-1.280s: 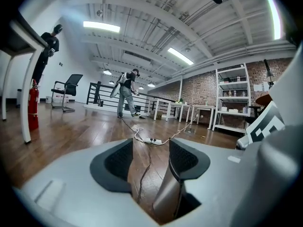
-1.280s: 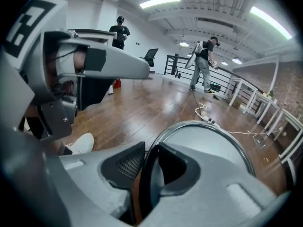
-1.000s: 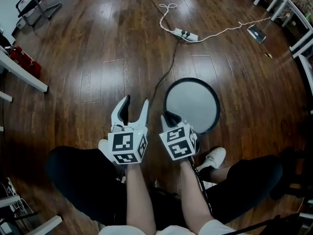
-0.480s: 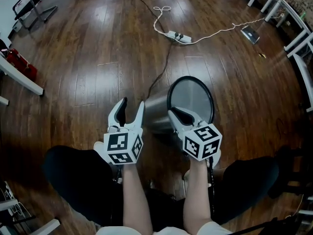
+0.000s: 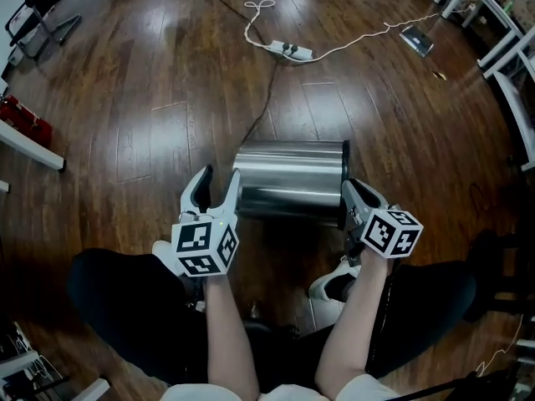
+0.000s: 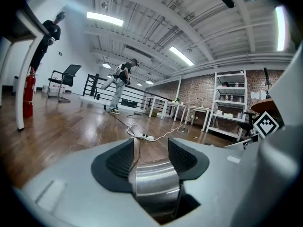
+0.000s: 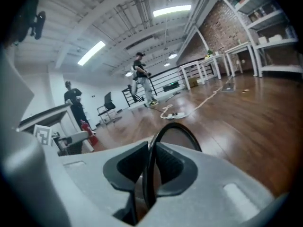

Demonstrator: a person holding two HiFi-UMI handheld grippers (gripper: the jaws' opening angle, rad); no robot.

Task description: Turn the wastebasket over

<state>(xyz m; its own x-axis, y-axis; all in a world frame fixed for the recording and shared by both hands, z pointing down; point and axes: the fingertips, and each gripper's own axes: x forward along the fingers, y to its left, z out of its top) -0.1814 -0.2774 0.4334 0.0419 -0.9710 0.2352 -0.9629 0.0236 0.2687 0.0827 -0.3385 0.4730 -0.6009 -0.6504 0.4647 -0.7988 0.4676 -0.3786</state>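
Observation:
The steel wastebasket point(image 5: 288, 180) lies on its side above the wooden floor, its black-rimmed mouth to the right. My right gripper point(image 5: 355, 195) is shut on that black rim point(image 7: 173, 129), which runs up between its pads in the right gripper view. My left gripper point(image 5: 216, 182) stands open at the basket's closed left end. In the left gripper view the steel wall point(image 6: 154, 183) sits low between the jaws with a gap showing on the left side. The basket's inside is hidden.
A black cable point(image 5: 259, 115) runs across the floor to a white power strip point(image 5: 292, 52). My knees and a white shoe point(image 5: 330, 286) are just below the basket. A white table leg point(image 5: 29, 144) and a red extinguisher point(image 5: 21, 115) stand left, white tables point(image 5: 510, 48) right.
The wastebasket has tipped from upright, mouth up, onto its side. My right gripper swung right and rolled with the rim in it. My left gripper shifted slightly toward the basket's base.

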